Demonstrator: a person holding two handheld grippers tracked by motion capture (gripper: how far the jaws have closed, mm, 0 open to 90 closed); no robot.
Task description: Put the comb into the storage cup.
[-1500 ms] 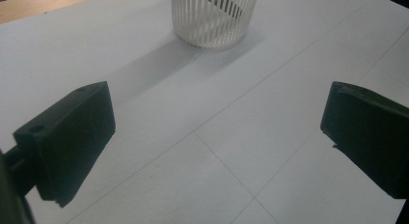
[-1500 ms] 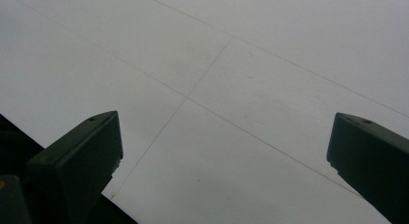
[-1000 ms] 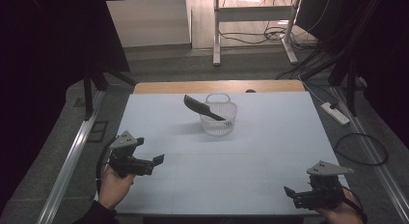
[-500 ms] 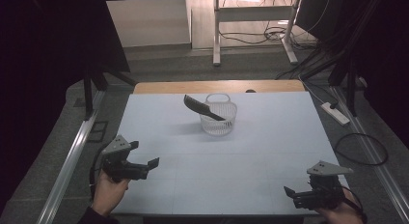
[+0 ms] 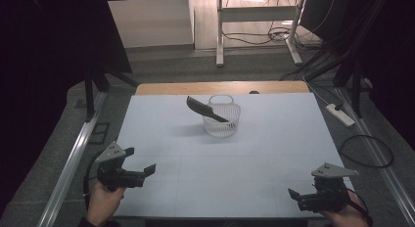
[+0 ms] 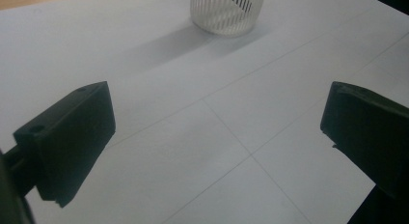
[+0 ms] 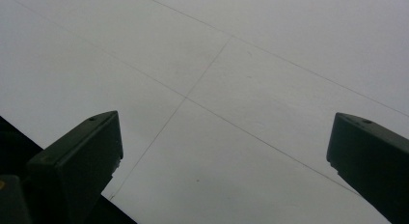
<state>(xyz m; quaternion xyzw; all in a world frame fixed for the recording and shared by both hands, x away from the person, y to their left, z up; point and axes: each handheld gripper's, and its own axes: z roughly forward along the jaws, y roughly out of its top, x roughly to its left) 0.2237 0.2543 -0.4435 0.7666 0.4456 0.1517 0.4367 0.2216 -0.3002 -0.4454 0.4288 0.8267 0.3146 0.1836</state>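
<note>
A dark plastic comb [image 5: 206,109] lies tilted across the rim of a small white slatted plastic basket [image 5: 222,122], its handle end down inside the basket and its toothed end jutting up and out to the left, past the rim. The basket stands near the far middle of the white bench [image 5: 254,163], well apart from both tools.

The left tool [image 5: 139,170] hangs low over the near left of the bench with its jaws spread wide and nothing between them; the left gripper view looks along them toward the basket's base [image 6: 227,11]. The right tool [image 5: 293,195] sits at the near right corner, likewise released and empty, and its own view looks down on bare bench [image 7: 231,89].

The comb looks light, thin and stiff, with smooth faces that could slip in a weak pinch (the teeth are probably the one part that might bend or snag on the slats). The solid spine of the overhanging end seems the best hold, pinched across its flat faces. The basket also looks light and likely to tip or slide, so bracing its rim may help.
</note>
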